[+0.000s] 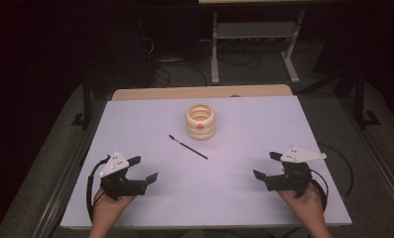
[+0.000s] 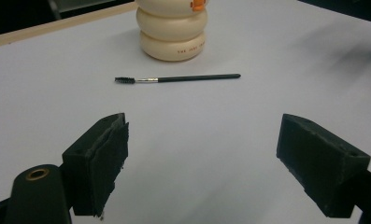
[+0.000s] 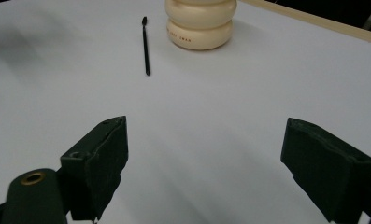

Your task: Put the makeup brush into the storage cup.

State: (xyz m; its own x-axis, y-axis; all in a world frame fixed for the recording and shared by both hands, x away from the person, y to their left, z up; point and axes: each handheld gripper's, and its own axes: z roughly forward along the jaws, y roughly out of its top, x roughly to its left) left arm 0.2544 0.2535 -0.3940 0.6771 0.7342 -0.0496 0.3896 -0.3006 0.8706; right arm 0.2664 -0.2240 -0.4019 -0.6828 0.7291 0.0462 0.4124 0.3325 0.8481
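- Nearest us, on the white table [image 1: 244, 193]: our left gripper [image 1: 143, 169] and right gripper [image 1: 265, 165], jaws spread wide, both empty.
- Between and beyond: thin black brush [image 1: 187, 147], lying flat.
- Farthest: cream ribbed holder [image 1: 200, 122], upright, just past the brush.

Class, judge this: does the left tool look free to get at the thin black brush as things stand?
Probably yes. The left tool is open, and bare table lies between it and the brush; the cream holder stands behind the brush.

A white table [image 1: 244, 188] carries a cream ringed holder [image 1: 200, 122]; a thin black brush [image 1: 187, 147] lies just beside it.
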